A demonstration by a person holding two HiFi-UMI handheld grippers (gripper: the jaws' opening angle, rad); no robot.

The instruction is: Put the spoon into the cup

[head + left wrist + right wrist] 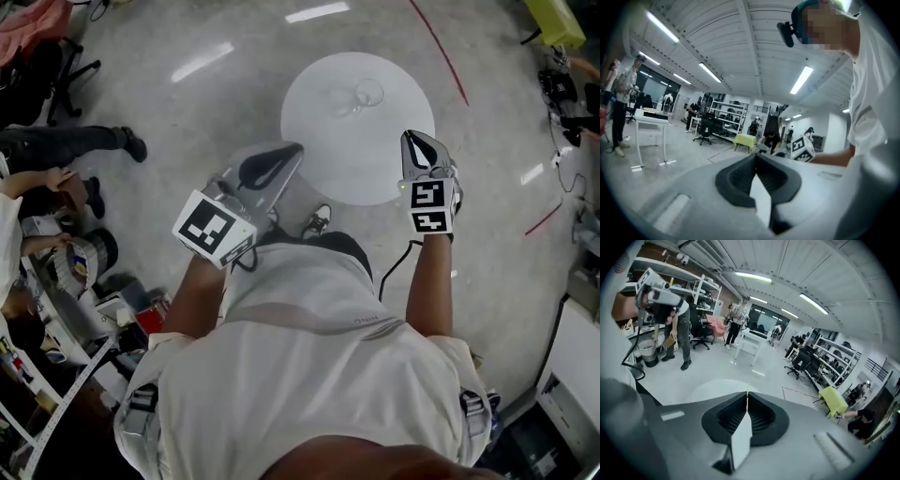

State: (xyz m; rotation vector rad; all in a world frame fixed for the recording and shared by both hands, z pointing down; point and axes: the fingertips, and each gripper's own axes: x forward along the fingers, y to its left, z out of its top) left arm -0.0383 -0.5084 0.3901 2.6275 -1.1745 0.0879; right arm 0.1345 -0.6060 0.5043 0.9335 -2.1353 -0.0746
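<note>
A round white table (375,159) stands on the grey floor ahead of me. On its far part are a clear glass cup (369,92) and, just left of it, a faint thin shape that looks like the spoon (342,105). My left gripper (295,150) hangs off the table's near left edge, jaws shut and empty; its tips (755,155) meet in its own view. My right gripper (410,137) is over the table's right edge, also shut on nothing, tips together (747,393). Both grippers are well short of the cup.
People stand at the left by an office chair (37,70) and cluttered benches (66,272). A red line (441,52) curves across the floor beyond the table. A white desk (752,341), shelves and chairs fill the hall. My shoe (317,222) is under the table's near edge.
</note>
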